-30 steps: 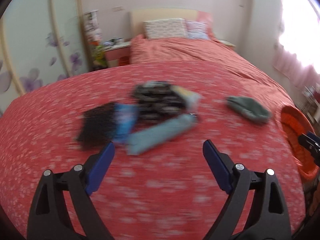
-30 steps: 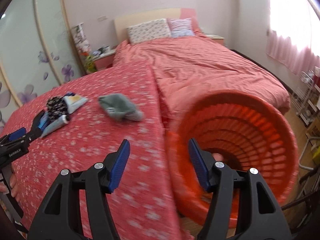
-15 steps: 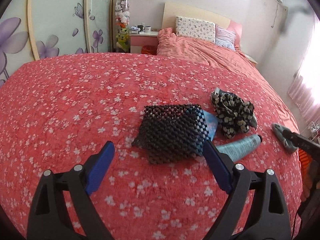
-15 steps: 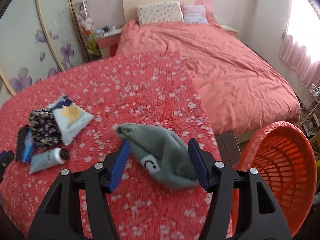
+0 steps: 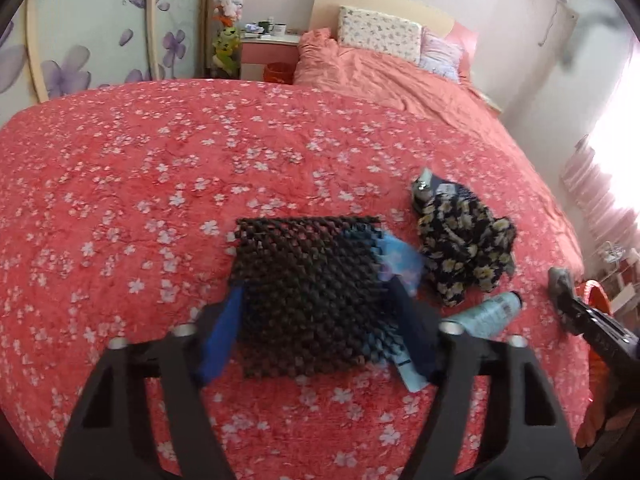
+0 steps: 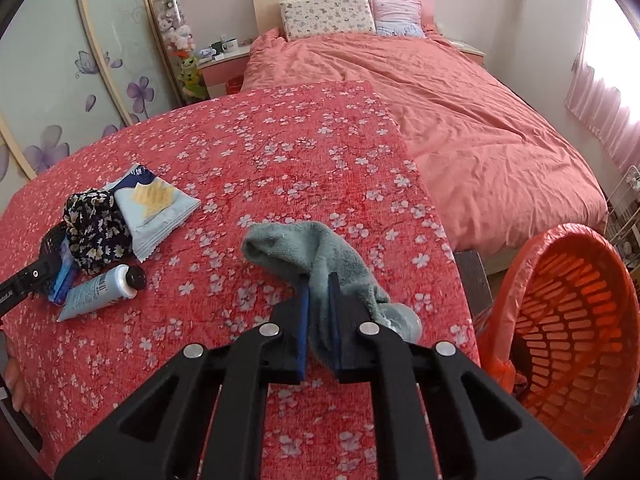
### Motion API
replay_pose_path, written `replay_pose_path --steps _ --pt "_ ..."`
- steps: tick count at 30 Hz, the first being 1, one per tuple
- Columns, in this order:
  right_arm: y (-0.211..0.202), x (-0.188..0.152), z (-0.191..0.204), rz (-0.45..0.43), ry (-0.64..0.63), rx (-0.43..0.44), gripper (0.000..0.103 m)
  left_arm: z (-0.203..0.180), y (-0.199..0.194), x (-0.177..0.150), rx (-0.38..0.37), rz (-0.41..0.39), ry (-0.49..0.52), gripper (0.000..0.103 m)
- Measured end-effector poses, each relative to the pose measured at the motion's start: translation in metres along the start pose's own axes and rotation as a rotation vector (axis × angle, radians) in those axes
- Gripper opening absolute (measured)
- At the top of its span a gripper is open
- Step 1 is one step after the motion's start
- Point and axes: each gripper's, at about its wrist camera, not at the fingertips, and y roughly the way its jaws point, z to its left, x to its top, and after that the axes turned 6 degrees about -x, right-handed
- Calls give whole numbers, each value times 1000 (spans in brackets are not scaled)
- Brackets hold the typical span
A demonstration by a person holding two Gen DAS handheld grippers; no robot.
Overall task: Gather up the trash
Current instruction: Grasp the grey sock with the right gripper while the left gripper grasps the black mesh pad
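On the red flowered cover, my left gripper point(image 5: 316, 304) is open, its fingers on either side of a black mesh pad point(image 5: 308, 292) that lies over a blue wrapper point(image 5: 396, 256). Beside these lie a dark flowered cloth point(image 5: 464, 240) and a pale blue tube point(image 5: 488, 314). My right gripper point(image 6: 319, 280) is shut on a grey-green sock point(image 6: 316, 252) that lies on the cover. An orange basket point(image 6: 560, 320) stands tilted at the right, off the cover's edge.
A pale snack packet point(image 6: 154, 204) lies by the flowered cloth point(image 6: 94, 232), with the tube point(image 6: 100, 286) in front. A bed with a salmon duvet point(image 6: 460, 112) is behind. A nightstand point(image 6: 222, 64) and wardrobe doors point(image 6: 80, 60) stand at the left.
My left gripper moved forward so its fingers now flank the mesh pad. My right gripper closed on the sock.
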Motion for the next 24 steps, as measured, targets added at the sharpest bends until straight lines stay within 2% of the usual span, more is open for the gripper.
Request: replay_pose_path --steps 1,3,6,11,15,19,22,24 --pt "0 0 1 1 4 3 9 1 -1 1 -29 2 2 48" --pt "1 2 3 1 10 10 8 3 -4 1 -23 -10 5 32" --pt "-4 0 4 -4 15 20 8 8 -8 1 -20 -20 8 15" --pt "-17 -7 7 -16 24 55 8 16 -28 -10 -5 -48 16 14" --pt "-26 -19 16 -12 10 95 8 13 -52 -34 7 -67 50 14" --pt "-30 -35 32 0 -21 131 8 4 -64 -61 -11 -42 90 15" --pt "-29 -42 44 -4 -58 117 9 -9 -59 -75 -7 -14 125 17" --pt "-28 -43 47 -12 -69 100 9 -15 -55 -81 13 -12 144 23"
